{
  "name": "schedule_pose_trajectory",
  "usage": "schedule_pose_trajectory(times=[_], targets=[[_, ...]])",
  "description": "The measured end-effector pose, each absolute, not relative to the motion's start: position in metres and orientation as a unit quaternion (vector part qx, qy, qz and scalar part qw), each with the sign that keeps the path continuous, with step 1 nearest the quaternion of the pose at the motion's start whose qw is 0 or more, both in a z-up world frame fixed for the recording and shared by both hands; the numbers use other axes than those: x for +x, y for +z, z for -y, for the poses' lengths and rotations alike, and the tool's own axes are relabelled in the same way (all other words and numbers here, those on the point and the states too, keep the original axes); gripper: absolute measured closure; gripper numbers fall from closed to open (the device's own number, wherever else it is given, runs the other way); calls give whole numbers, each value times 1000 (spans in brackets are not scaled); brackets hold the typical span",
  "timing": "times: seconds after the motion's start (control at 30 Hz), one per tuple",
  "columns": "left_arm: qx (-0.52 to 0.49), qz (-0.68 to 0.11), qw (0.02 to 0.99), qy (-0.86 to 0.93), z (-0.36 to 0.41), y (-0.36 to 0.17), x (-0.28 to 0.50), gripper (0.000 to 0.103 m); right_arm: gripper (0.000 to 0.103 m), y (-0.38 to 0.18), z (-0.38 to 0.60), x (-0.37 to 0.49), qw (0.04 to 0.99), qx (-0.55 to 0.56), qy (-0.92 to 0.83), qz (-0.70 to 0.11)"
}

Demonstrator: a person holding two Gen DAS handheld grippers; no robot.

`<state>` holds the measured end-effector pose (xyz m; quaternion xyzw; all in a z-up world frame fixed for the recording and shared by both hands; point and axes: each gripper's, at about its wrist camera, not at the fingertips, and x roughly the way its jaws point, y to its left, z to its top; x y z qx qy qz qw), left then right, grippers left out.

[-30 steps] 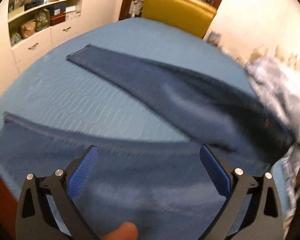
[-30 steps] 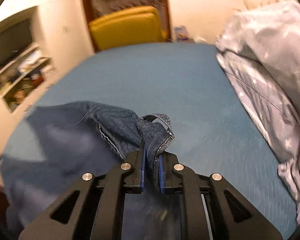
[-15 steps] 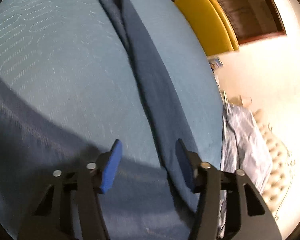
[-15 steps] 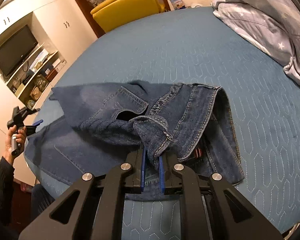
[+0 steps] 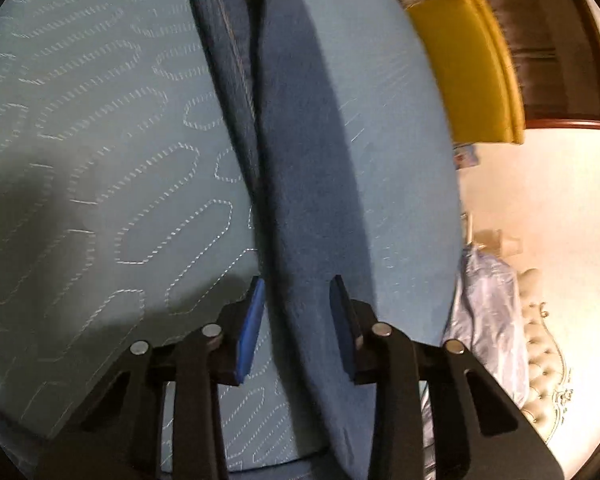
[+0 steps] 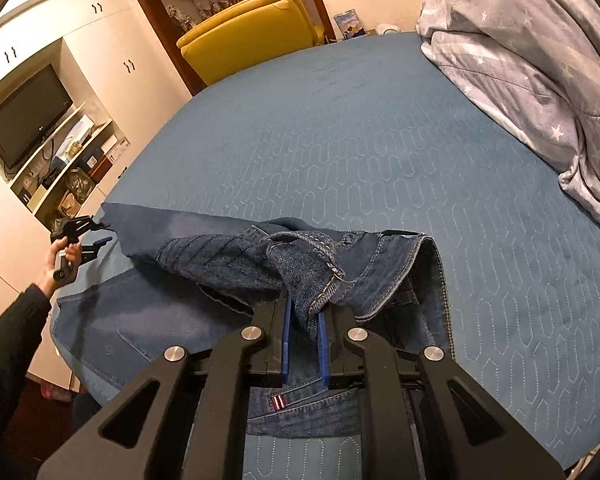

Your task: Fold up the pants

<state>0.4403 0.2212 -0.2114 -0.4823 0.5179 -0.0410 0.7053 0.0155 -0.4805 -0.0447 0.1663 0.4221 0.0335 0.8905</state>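
Warm, dim indoor light; the left wrist view is motion-blurred with a glaring wall, the right sharp; fisheye-curved edges.

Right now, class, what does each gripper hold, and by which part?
The right gripper pinches the jeans by a bunched fold at the waistband. The left gripper is closing around a trouser leg, not yet gripping it.

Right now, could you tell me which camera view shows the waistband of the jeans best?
The right wrist view: the waistband is sharp there, bunched and pinched in the right hand-held gripper, with stitching visible. The left wrist view shows only a blurred trouser leg running up the bedspread, with no waistband in sight.
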Motion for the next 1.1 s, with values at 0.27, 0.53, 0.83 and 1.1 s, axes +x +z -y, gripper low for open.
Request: schedule_pose_trajectory(times=[0.27, 0.53, 0.83, 1.1], targets=[[-450, -504, 736, -33, -223, -170, 443, 102, 91, -44, 487, 14, 888, 168, 41, -426], [-432, -416, 799, -29, -233, -77, 232, 102, 89, -71, 546, -6, 863, 238, 32, -445], [-461, -429, 777, 1, -226, -171, 95, 102, 51, -141, 585, -73, 790, 376, -88, -475], [-468, -422, 776, -16, -233, -168, 101, 102, 49, -147, 556, -73, 766, 462, -65, -443]])
